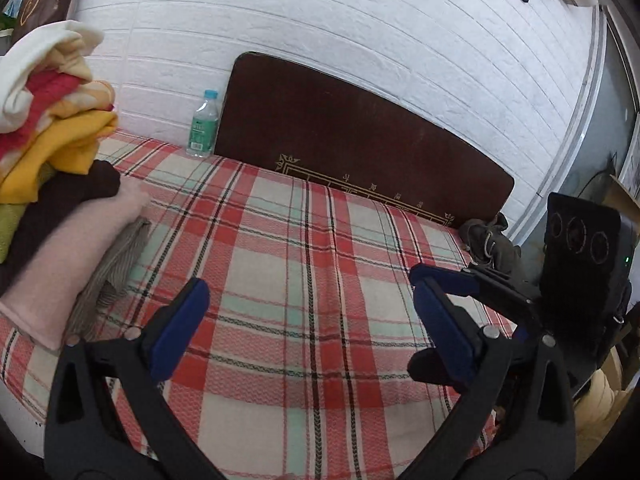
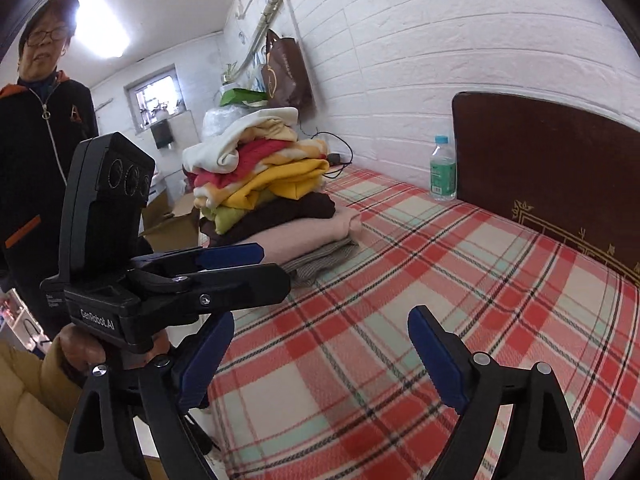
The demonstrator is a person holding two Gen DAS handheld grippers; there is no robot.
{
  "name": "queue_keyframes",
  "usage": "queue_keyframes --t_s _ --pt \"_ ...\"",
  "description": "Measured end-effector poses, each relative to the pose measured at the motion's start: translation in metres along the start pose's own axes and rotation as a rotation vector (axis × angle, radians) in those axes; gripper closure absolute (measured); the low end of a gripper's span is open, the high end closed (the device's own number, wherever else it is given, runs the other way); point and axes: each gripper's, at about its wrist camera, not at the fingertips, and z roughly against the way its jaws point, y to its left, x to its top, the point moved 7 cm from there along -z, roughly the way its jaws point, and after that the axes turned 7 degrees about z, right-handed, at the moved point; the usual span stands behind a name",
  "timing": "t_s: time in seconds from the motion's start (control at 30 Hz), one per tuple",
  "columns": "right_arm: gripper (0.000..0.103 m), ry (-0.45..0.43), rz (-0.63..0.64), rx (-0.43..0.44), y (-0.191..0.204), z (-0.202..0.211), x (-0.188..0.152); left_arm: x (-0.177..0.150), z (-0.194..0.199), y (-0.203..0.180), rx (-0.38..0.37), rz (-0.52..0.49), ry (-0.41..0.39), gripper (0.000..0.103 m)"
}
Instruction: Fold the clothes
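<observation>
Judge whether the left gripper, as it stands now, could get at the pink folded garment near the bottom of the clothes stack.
Probably yes. The left gripper is open and empty over the plaid sheet, with nothing between it and the pink garment; the clothes piled on top would hinder lifting it.

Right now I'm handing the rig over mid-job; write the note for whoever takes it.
Left gripper: jaws open, empty, over the plaid bedspread.
Right gripper: jaws open, empty, over the same bedspread.
Stack of folded clothes sits at the bed's far left end near the wall, cream piece on top, pink and grey at the bottom.
A dark crumpled item lies at the right end by the headboard; it may be what's left to fold.
Water bottle stands beside the headboard; avoid it.
</observation>
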Motion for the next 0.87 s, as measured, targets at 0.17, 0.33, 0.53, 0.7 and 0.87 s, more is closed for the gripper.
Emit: queue_keyframes --t_s 0.17,0.33,0.53,0.7,0.87 --pt "0.011 -0.007 -0.029 0.049 -0.004 0.001 -0.009 -0.003 0.000 0.011 0.139 0.049 0.018 0.001" --pt "0.011 0.014 -0.038 0.116 0.005 -0.020 -0.001 0.003 0.022 0.038 0.059 0.179 -0.004 0.001" --pt "0.011 -0.002 0.017 0.180 0.034 -0.043 0.029 0.032 0.079 0.075 0.347 0.103 -0.196 0.001" --pt "0.011 -0.028 0.046 0.213 0.056 -0.060 0.057 0.043 0.111 0.090 0.438 0.109 -0.270 0.006" --pt "0.011 -0.029 0.029 0.213 0.066 -0.071 0.065 0.040 0.110 0.100 0.519 0.110 -0.269 0.006"
